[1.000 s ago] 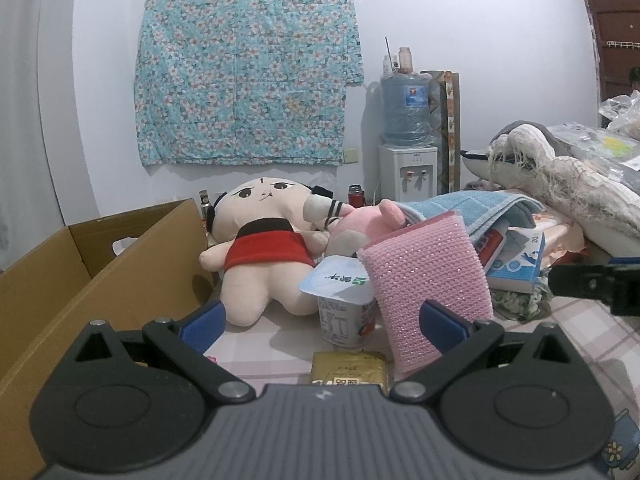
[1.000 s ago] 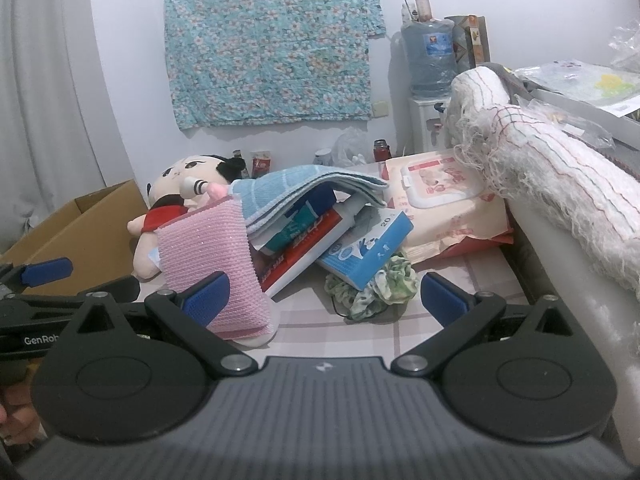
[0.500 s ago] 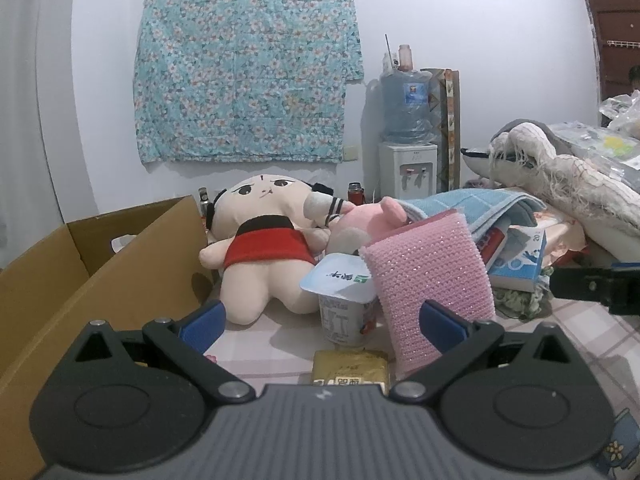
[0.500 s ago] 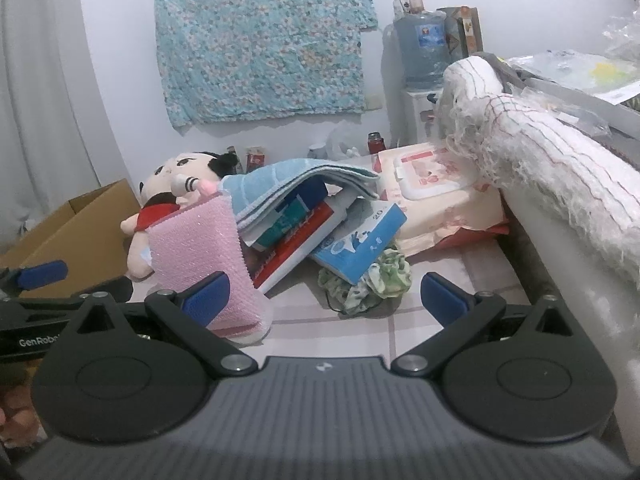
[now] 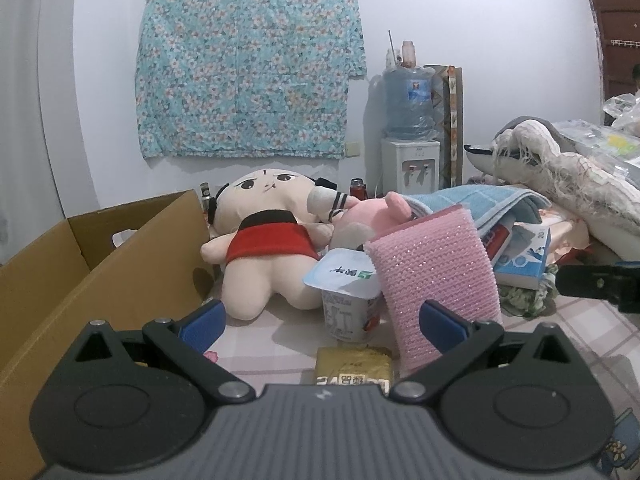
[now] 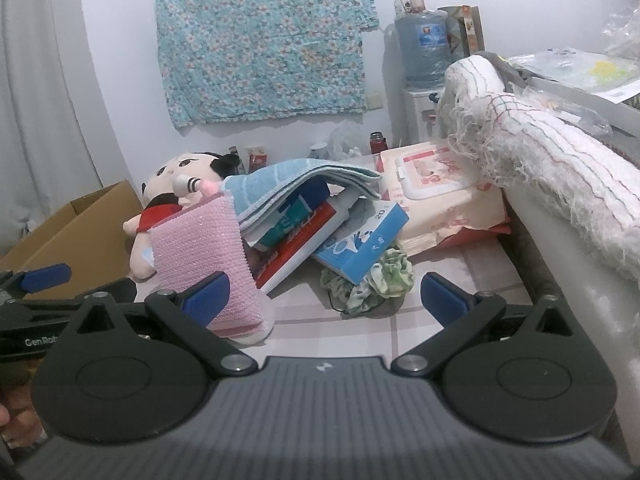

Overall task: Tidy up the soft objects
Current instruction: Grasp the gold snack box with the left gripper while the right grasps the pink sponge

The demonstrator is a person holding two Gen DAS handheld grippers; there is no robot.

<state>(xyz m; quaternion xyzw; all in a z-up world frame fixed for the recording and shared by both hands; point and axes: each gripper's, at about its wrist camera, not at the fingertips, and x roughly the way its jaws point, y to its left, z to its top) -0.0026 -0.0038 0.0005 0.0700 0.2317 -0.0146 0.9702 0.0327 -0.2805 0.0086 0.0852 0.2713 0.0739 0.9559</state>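
Note:
A plush doll in a red top [image 5: 264,256] [image 6: 168,196] lies on the table beside a pink plush [image 5: 376,216]. A pink knitted sponge [image 5: 436,280] [image 6: 204,256] stands on edge next to a yogurt cup [image 5: 348,292]. A blue towel [image 5: 472,204] [image 6: 296,184] drapes over boxes. A green scrunchie [image 6: 380,280] lies on the table. My left gripper [image 5: 320,320] is open, low in front of the cup and sponge. My right gripper [image 6: 324,296] is open, facing the scrunchie and boxes. Neither holds anything.
An open cardboard box [image 5: 92,264] [image 6: 80,228] stands at the left. A gold packet [image 5: 354,364] lies under my left gripper. Boxes [image 6: 360,240], a wipes pack [image 6: 436,196] and a frayed white rolled cloth [image 6: 540,148] crowd the right. A water dispenser [image 5: 408,120] stands behind.
My right gripper has shifted slightly, so the pile and scrunchie sit a little closer and more to the left. My left gripper barely moved. Both stay open.

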